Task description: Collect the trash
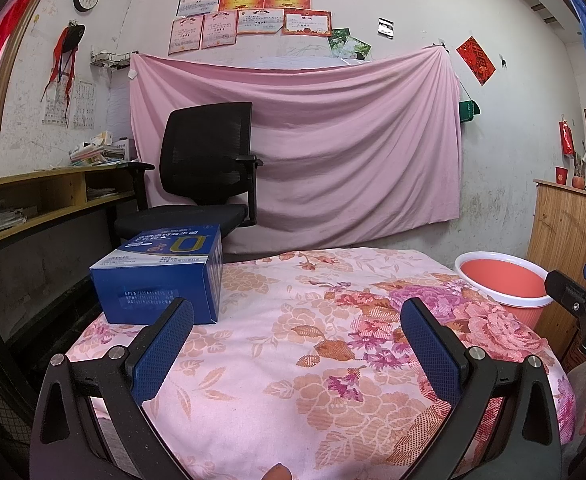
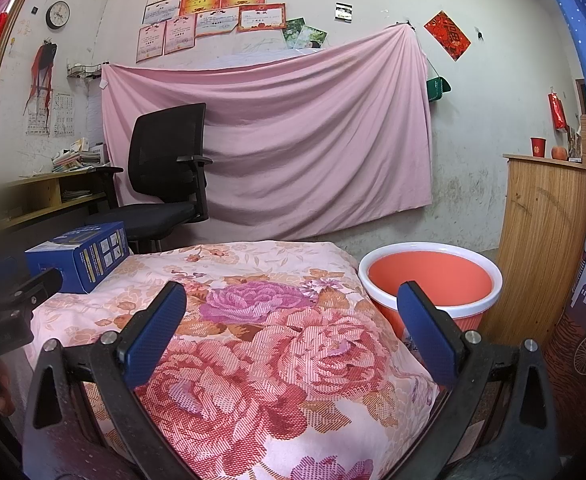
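At the far left corner of the table (image 1: 293,380), on the flowered cloth, sits the box (image 1: 161,280), the 1 piece of trash I can see. It lies flat, with its long side facing my left gripper (image 1: 297,340) and its left end reaching the table's left edge. My left jaws stand wide apart and hold nothing; the left finger's tip is just in front of the box's near face, though I cannot tell whether it touches. My right gripper (image 2: 293,328) is also spread wide and empty, over the near right part of the table. The bin (image 2: 429,280) stands off the table's far right corner, lower than the top, and shows nothing inside.

I judge the box to be thin printed cardboard, light, probably empty or nearly so. Its walls should be stiff at the edges and corners but give in the middle of the broad faces. The glossy print may be a little slick, yet my textured pads should bite. I would take it across its short width, near 1 end where the folded flaps stiffen it, squeezing gently so it does not crush or pop out. The soft cloth beneath may drag and bunch if I slide rather than lift.
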Demonstrator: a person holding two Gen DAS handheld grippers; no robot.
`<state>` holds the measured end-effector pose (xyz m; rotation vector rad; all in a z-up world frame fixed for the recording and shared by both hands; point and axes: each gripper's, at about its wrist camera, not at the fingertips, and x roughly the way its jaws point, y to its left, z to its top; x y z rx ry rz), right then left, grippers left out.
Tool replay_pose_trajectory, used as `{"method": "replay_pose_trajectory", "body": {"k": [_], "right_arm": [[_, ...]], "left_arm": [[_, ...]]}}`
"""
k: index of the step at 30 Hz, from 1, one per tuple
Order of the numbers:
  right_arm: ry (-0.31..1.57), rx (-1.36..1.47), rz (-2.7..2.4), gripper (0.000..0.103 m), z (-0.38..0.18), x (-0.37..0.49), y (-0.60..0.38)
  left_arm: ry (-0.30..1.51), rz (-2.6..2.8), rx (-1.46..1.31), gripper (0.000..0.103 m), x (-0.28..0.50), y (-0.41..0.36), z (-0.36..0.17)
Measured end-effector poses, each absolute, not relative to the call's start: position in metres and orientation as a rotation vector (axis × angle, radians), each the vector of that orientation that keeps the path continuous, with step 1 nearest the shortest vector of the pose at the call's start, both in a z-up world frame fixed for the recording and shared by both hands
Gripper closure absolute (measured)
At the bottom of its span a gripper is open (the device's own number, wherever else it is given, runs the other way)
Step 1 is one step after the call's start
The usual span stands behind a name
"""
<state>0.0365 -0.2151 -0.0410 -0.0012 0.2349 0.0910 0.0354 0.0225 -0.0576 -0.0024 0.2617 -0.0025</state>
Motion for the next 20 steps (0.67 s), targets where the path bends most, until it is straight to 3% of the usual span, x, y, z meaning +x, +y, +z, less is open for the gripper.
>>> {"method": "replay_pose_trajectory", "body": {"k": [20], "right_arm": [[0.237,0.000,0.091,0.000,-0.0401,0.0370,-0.2150]], "left_arm": [[0.271,-0.030,0.003,0.001,0.0343,0.0255,-0.0586]]}}
